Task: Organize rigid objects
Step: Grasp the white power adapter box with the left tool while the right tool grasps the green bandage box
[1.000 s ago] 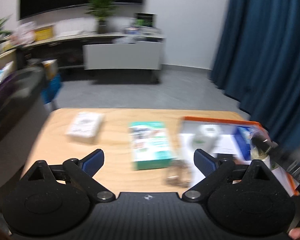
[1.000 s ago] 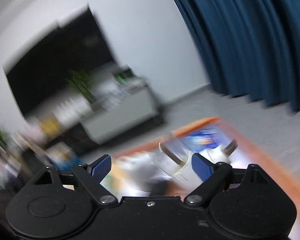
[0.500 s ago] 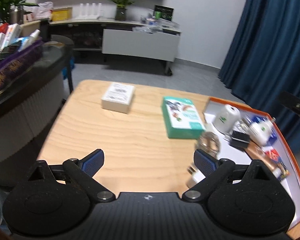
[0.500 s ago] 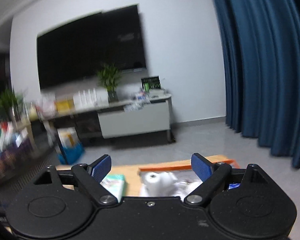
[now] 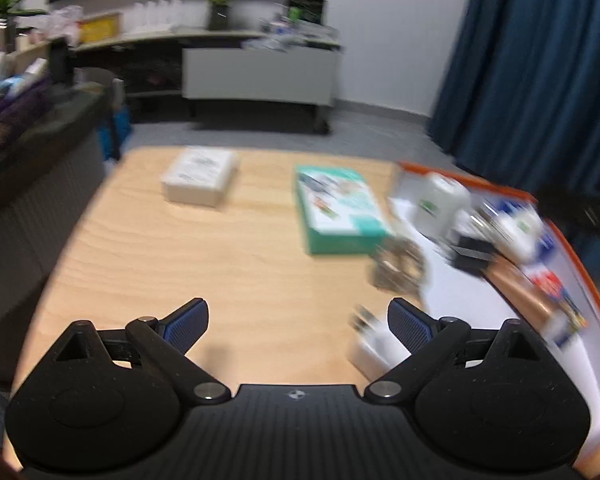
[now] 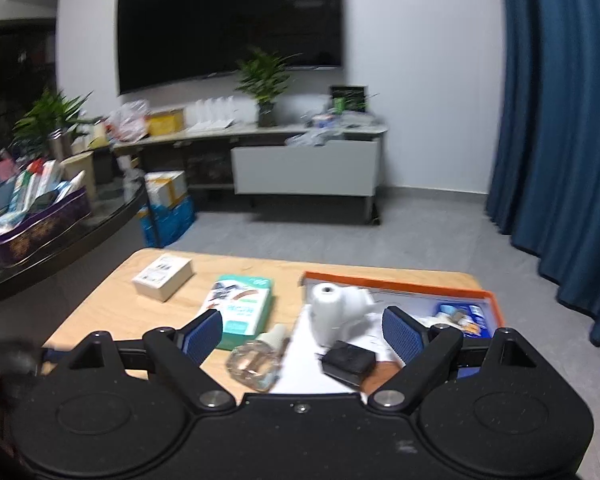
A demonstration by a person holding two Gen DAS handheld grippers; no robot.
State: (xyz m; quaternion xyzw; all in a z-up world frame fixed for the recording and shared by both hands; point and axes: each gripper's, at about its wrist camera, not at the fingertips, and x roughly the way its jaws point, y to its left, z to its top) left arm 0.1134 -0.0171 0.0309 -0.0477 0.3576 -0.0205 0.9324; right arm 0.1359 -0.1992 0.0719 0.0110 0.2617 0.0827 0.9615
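Observation:
On the wooden table lie a white box, a teal box and a clear glass bottle at the edge of an orange-rimmed tray. The tray holds a white cup-like object, a black block and other small items. My left gripper is open and empty above the table's near side. My right gripper is open and empty, held above the glass bottle, teal box, white box and tray.
A dark curved counter with a box of packages stands to the left. A low cabinet, plants and a wall screen are at the back. Blue curtains hang on the right. A small white object lies by my left gripper's right finger.
The left view has shifted slightly and blurred, objects now closer. The right gripper has tilted down, so the table, boxes, bottle and tray now show in full.

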